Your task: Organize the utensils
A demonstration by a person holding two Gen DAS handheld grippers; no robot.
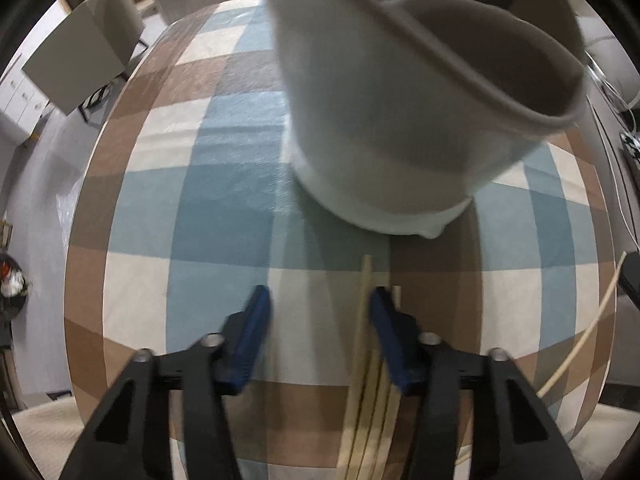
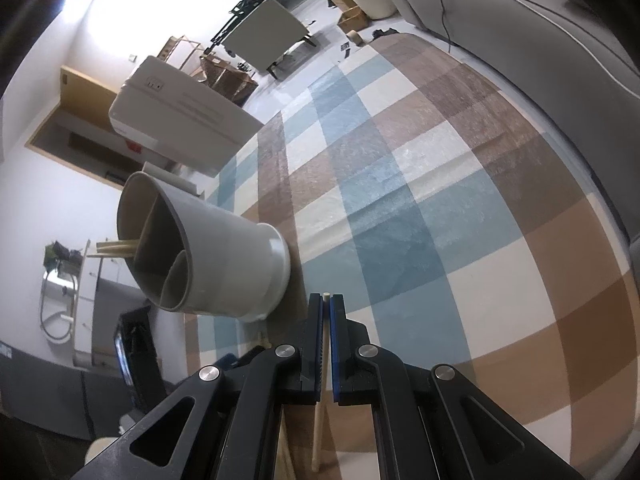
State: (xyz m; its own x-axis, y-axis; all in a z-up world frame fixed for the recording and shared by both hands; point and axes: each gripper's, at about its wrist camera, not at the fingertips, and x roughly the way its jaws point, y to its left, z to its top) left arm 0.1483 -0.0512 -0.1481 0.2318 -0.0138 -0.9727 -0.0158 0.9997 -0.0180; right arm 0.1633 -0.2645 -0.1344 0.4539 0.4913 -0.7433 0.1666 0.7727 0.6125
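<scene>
Utensil holder is standing right ahead of the left gripper, blocking its forward path; worktop toward the left edge is lying open. Loose chopsticks are lying beside its right finger. In the right wrist view, holder is sitting off to the left and checked cloth ahead, toward the far edge, is staying open.

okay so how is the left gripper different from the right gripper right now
The left gripper has its jaws spread wide; the right gripper has them nearly together. The left grips nothing, with loose chopsticks lying on the tablecloth below; the right is clamped on one chopstick. Both have blue pads on black fingers and face the grey utensil holder.
</scene>
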